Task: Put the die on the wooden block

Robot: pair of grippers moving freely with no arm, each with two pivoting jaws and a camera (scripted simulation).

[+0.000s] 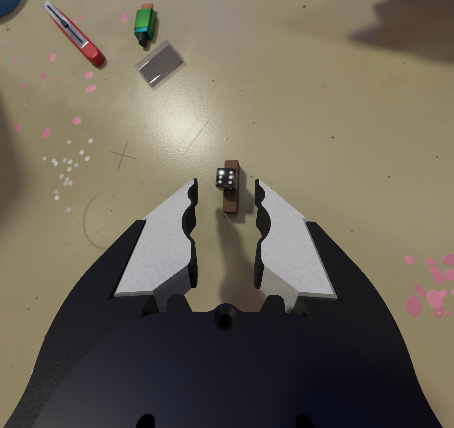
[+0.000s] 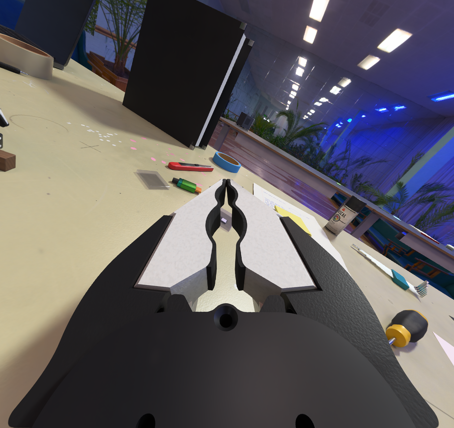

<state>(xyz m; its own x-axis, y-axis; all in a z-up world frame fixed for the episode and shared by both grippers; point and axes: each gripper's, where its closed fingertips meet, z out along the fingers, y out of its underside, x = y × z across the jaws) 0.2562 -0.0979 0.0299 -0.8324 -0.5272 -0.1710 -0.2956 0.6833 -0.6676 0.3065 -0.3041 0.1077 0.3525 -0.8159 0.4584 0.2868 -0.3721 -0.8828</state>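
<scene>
A black die [image 1: 226, 178] with white pips rests on a small brown wooden block [image 1: 231, 198] that lies on the beige table. My left gripper [image 1: 226, 183] hovers above them, open and empty, its fingertips either side of the die and apart from it. In the right wrist view the wooden block [image 2: 7, 161] shows at the far left edge, with a sliver of the die [image 2: 1, 141] above it. My right gripper [image 2: 226, 181] is shut and empty, off to the side over the table.
A red box cutter [image 1: 73, 34], a green marker [image 1: 145, 24] and a clear plastic case [image 1: 160, 63] lie beyond the block. In the right wrist view stand a black panel [image 2: 184, 72], a blue tape roll [image 2: 226, 162], a spray can [image 2: 342, 217] and a screwdriver [image 2: 406, 327].
</scene>
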